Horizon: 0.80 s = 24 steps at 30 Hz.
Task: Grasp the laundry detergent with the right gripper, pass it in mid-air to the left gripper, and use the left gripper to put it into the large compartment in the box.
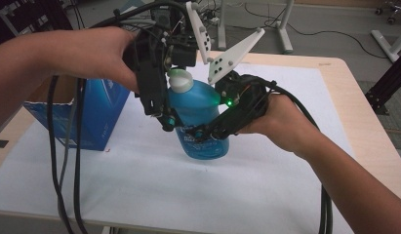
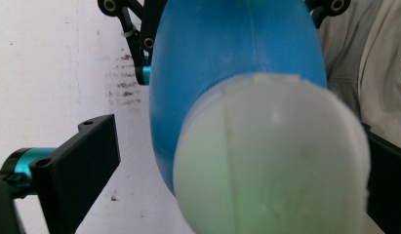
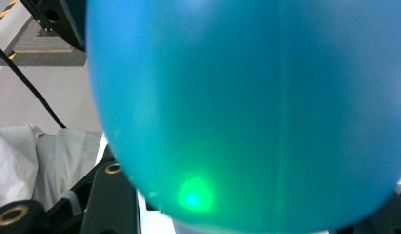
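Note:
A blue bottle (image 1: 200,102) with a white cap (image 1: 180,80) stands at the middle of the white sheet. My right gripper (image 1: 208,130) comes in from the right and is shut on the bottle's lower body; in the right gripper view the bottle (image 3: 247,107) bulges between the jaws of that gripper (image 3: 254,214). My left gripper (image 1: 165,105) reaches down from above along the bottle's left side. In the left gripper view the cap (image 2: 271,156) sits between the spread jaws of that gripper (image 2: 237,175), with a gap on the left side. It is open.
A blue cardboard box (image 1: 98,112) stands at the left of the table, close to my left hand. The white sheet (image 1: 188,190) covers the wooden table (image 1: 366,102). Black cables (image 1: 66,161) hang off the front left edge.

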{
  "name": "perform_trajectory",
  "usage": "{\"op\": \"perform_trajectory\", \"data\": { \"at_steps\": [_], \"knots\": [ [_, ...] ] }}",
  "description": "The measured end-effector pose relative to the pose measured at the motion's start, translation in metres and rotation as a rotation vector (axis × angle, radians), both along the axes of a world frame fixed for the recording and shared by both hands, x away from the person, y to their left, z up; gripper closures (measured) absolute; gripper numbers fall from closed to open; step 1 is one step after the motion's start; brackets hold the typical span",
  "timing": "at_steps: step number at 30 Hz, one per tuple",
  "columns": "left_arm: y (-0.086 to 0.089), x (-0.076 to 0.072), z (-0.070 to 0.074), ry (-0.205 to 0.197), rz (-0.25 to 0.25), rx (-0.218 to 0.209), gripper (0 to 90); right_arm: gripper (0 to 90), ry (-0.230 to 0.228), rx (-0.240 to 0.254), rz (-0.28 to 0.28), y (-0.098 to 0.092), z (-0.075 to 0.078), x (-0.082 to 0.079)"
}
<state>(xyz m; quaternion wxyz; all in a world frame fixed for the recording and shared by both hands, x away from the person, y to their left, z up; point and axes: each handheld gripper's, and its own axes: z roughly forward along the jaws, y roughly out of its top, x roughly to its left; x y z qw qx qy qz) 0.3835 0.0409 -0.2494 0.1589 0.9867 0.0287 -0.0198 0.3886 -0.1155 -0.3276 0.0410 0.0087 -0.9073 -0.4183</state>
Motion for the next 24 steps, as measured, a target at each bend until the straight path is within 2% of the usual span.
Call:
{"op": "perform_trajectory", "data": {
  "at_steps": [15,17,22,24],
  "knots": [
    [-0.0027,0.0012,0.0002,0.000,-0.014,-0.004,3.2,45.2,0.008,-0.001,0.000,0.0025,0.0004,-0.0002],
    [-0.0014,0.0015,0.0009,0.011,-0.025,-0.018,11.3,45.2,0.008,-0.002,0.003,0.0026,0.0004,-0.0003],
    [-0.0012,0.0022,0.0010,0.009,-0.024,-0.016,11.4,45.1,0.011,0.003,0.002,0.0032,0.0003,-0.0006],
    [-0.0018,0.0024,0.0008,0.011,-0.027,-0.021,15.0,45.1,0.009,0.005,0.003,0.0035,0.0003,-0.0004]
  ]
}}
